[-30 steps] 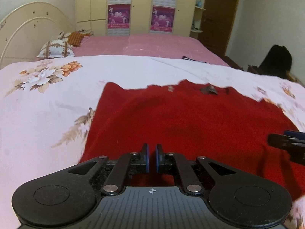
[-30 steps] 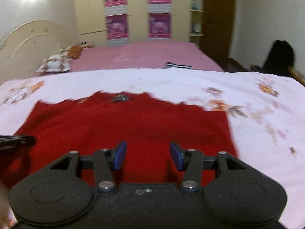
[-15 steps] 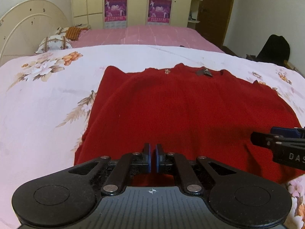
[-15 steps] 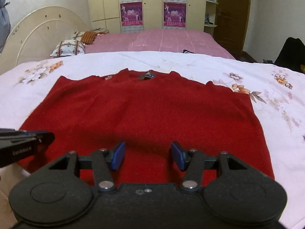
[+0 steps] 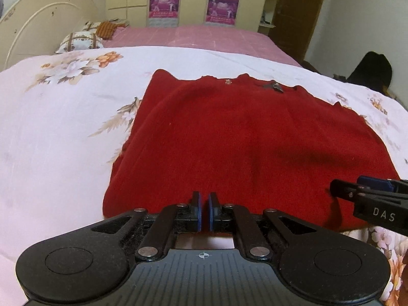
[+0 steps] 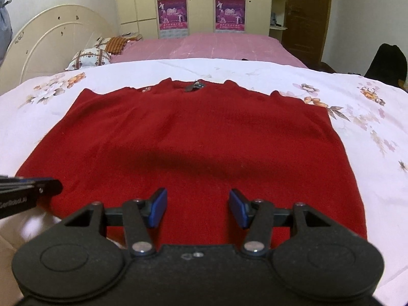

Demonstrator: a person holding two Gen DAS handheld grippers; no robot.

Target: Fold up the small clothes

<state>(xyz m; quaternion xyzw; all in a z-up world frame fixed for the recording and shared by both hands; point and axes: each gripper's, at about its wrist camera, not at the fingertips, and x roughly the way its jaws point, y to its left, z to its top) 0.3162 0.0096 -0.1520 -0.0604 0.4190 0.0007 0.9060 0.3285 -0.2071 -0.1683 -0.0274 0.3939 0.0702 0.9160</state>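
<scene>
Covering most of both views, the floral bedspread (image 5: 51, 132) is pale lilac with flower prints; a pink sheet (image 6: 211, 46) lies beyond it, and patterned pillows (image 5: 81, 40) sit at the cream headboard (image 6: 51, 35); a wardrobe with magenta posters (image 6: 201, 12) closes the far wall; a dark bag (image 6: 387, 61) sits at far right.

Red sweater (image 6: 193, 148) lies flat on the bedspread, spread wide, neckline at the far edge, hem nearest both cameras; a small dark tag (image 6: 195, 85) shows at the collar; a small pale mark (image 5: 227, 81) sits near the neckline in the left view.

Left gripper (image 5: 204, 205): blue pads pressed nearly together, only a thin slit between them; it sits at the near hem, toward the sweater's left corner; cannot tell whether any cloth is pinched, as the hem passes behind the fingers; no fabric visibly lifted.

Right gripper (image 6: 197, 207): fingers spread wide apart, blue pads (image 6: 159, 206) angled outward; red knit fills the gap between them; it sits over the near hem, toward the sweater's right side; contact with the cloth cannot be judged.

Each gripper's tip shows at the edge of the other's view, at hem level, well apart.
</scene>
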